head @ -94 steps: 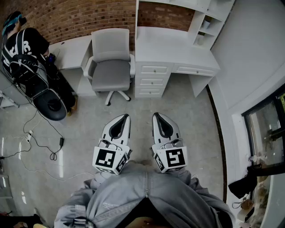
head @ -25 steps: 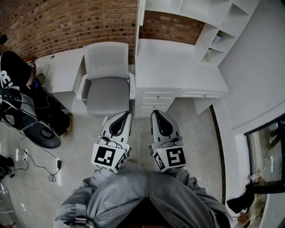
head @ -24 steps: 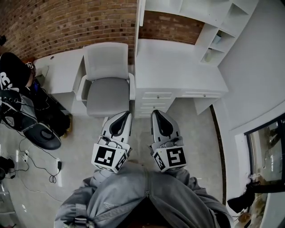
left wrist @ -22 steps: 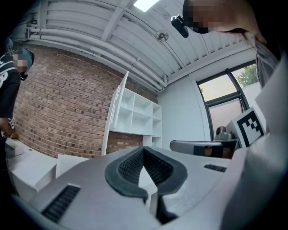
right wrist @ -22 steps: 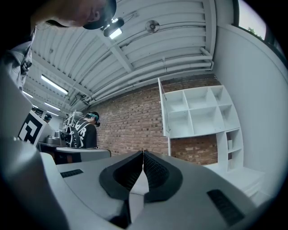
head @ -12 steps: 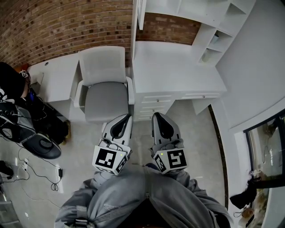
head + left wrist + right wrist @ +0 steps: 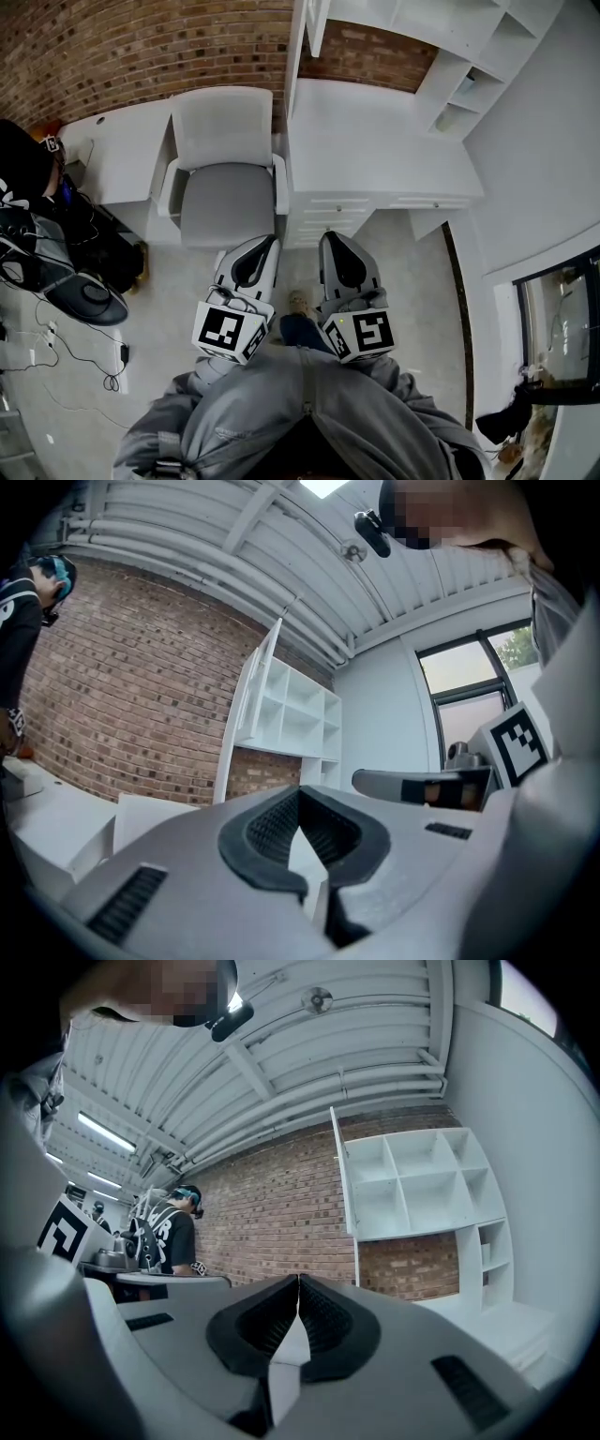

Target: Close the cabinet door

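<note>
We hold the left gripper (image 7: 266,242) and the right gripper (image 7: 328,238) side by side and level, each with its jaws pressed together on nothing. Both are well short of the cabinet door (image 7: 316,24). The door stands open, swung out from the left edge of the wall cabinet (image 7: 441,26), its thin edge turned toward us above the counter (image 7: 375,131). Just left of the counter's front corner sits a chair (image 7: 228,183), its armrest close against the counter's edge. Bare floor (image 7: 422,281) lies open ahead of us and to our right, and a person (image 7: 28,187) crowds the far left.
</note>
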`<action>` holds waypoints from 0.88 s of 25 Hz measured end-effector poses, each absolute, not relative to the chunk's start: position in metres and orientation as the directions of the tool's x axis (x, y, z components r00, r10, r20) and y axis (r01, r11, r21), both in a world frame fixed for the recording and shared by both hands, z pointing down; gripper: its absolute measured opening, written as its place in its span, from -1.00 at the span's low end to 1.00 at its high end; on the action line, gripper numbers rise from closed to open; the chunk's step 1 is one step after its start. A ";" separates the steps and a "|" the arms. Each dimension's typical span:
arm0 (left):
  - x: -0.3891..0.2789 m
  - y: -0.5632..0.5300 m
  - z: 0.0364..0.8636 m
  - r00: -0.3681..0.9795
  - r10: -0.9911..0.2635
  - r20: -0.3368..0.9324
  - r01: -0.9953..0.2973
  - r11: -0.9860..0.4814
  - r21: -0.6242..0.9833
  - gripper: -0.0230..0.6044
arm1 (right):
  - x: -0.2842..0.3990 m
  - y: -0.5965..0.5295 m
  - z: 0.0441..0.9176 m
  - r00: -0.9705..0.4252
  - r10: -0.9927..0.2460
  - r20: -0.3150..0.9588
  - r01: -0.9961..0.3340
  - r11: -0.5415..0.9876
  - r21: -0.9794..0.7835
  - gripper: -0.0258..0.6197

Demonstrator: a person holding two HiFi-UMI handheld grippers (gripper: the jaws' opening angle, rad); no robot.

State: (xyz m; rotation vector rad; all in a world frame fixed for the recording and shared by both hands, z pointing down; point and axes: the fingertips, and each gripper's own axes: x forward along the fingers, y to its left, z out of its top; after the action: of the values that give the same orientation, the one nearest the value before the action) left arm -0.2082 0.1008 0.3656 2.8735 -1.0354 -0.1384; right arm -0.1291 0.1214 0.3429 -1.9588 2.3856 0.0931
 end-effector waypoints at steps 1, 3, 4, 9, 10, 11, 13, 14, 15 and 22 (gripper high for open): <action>-0.208 0.097 0.365 0.764 -0.643 -0.059 -0.635 -0.765 0.108 -0.92 | -0.129 0.117 0.342 -0.199 -0.977 -0.082 -0.980 0.199 0.014 -0.84; -0.209 0.088 0.365 0.757 -0.650 -0.065 -0.642 -0.759 0.108 -0.92 | -0.130 0.107 0.341 -0.207 -0.975 -0.085 -0.978 0.207 0.013 -0.84; -0.209 0.083 0.365 0.755 -0.652 -0.066 -0.644 -0.757 0.109 -0.92 | -0.130 0.102 0.341 -0.211 -0.974 -0.086 -0.977 0.211 0.013 -0.83; -0.201 0.055 0.363 0.750 -0.658 -0.069 -0.650 -0.752 0.110 -0.92 | -0.123 0.072 0.341 -0.228 -0.970 -0.081 -0.974 0.228 0.014 -0.84; -0.197 0.049 0.362 0.750 -0.658 -0.068 -0.650 -0.752 0.110 -0.92 | -0.120 0.065 0.339 -0.232 -0.969 -0.082 -0.973 0.231 0.017 -0.84; -0.193 0.042 0.361 0.750 -0.658 -0.068 -0.650 -0.752 0.109 -0.92 | -0.116 0.058 0.338 -0.234 -0.969 -0.085 -0.972 0.233 0.018 -0.84; -0.185 0.030 0.360 0.750 -0.658 -0.067 -0.650 -0.752 0.107 -0.92 | -0.108 0.045 0.337 -0.232 -0.969 -0.088 -0.973 0.231 0.017 -0.83; -0.181 0.023 0.360 0.749 -0.659 -0.066 -0.651 -0.751 0.106 -0.92 | -0.104 0.038 0.337 -0.233 -0.968 -0.089 -0.972 0.232 0.016 -0.83; -0.177 0.017 0.359 0.748 -0.661 -0.064 -0.653 -0.750 0.105 -0.92 | -0.101 0.031 0.337 -0.236 -0.968 -0.089 -0.972 0.235 0.015 -0.83; -0.149 -0.026 0.356 0.736 -0.674 -0.057 -0.668 -0.738 0.101 -0.92 | -0.073 -0.013 0.336 -0.255 -0.963 -0.088 -0.967 0.256 0.003 -0.84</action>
State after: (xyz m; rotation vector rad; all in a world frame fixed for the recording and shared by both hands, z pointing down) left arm -0.1485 -0.0262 0.3565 2.8585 -1.1060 -0.1371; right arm -0.0730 -0.0127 0.3363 -1.8732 2.4346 0.0860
